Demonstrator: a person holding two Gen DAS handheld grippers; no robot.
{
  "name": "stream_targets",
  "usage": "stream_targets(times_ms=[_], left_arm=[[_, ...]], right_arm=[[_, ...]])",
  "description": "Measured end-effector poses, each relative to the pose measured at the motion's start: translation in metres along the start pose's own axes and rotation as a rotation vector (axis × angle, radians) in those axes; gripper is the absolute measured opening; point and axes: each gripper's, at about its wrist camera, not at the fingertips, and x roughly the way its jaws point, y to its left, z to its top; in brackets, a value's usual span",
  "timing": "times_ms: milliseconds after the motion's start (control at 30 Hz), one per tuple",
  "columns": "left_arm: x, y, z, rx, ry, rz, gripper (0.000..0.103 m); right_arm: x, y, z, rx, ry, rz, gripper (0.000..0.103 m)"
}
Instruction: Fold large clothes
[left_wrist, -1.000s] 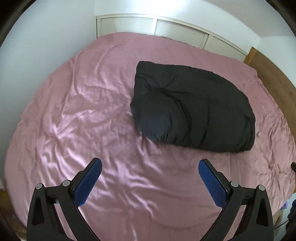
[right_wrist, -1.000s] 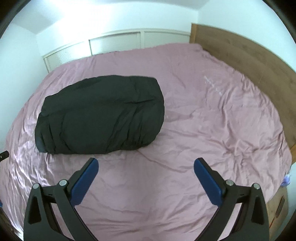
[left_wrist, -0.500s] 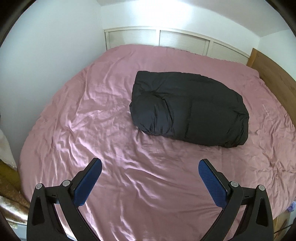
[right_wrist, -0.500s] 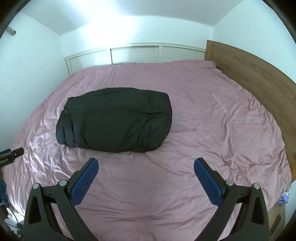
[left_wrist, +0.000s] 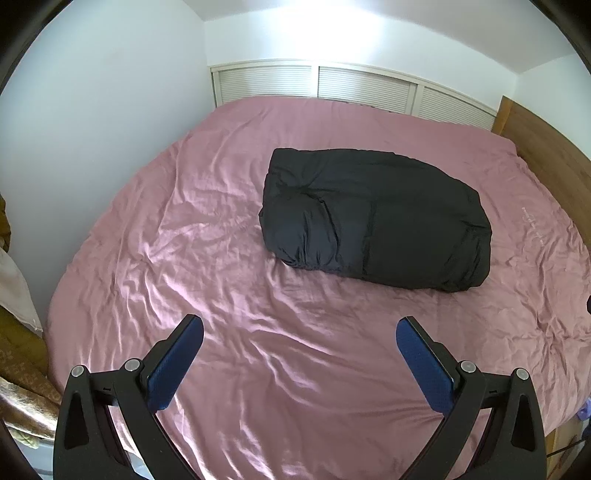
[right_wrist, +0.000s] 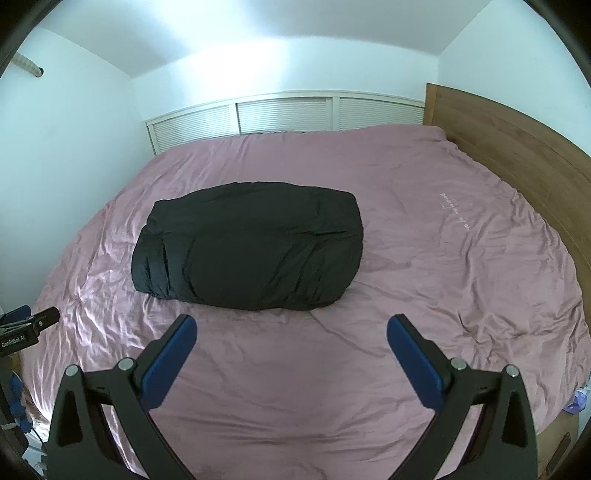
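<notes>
Black garment (left_wrist: 376, 218), seemingly folded, lies lengthwise across the bed (left_wrist: 229, 266); both grippers' fingers (left_wrist: 173, 363) spread wide.

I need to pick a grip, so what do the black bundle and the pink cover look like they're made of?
Bundle: likely a padded, down-type garment in matte woven synthetic; it looks puffy, with soft rounded creases. Cover: smooth, slightly satiny cloth, judging by its shiny fine wrinkles.

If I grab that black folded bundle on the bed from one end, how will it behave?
The black bundle looks puffy and soft, so it would probably sag and unfold rather than lift stiffly. Its bulk suggests it is light for its size. Its smooth fabric may slip on the pink sheet if pushed.
</notes>
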Motion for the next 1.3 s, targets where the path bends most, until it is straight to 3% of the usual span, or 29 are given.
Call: stream_targets(times_ms=[467,800,1300], left_arm=[[0.007,0.006,0.002,0.029,0.014,0.004,0.102],[0.004,0.009,0.009,0.016,-0.021,0.01,0.102],[0.01,0.011,0.004,0.025,-0.012,0.031,0.102]], right_arm=[[0.009,0.015,-0.007,0.007,0.022,-0.008,0.103],[0.017,0.018,-0.016,0.007,0.057,0.0,0.103],[0.022,0.008,-0.025,0.024,0.098,-0.037,0.103]])
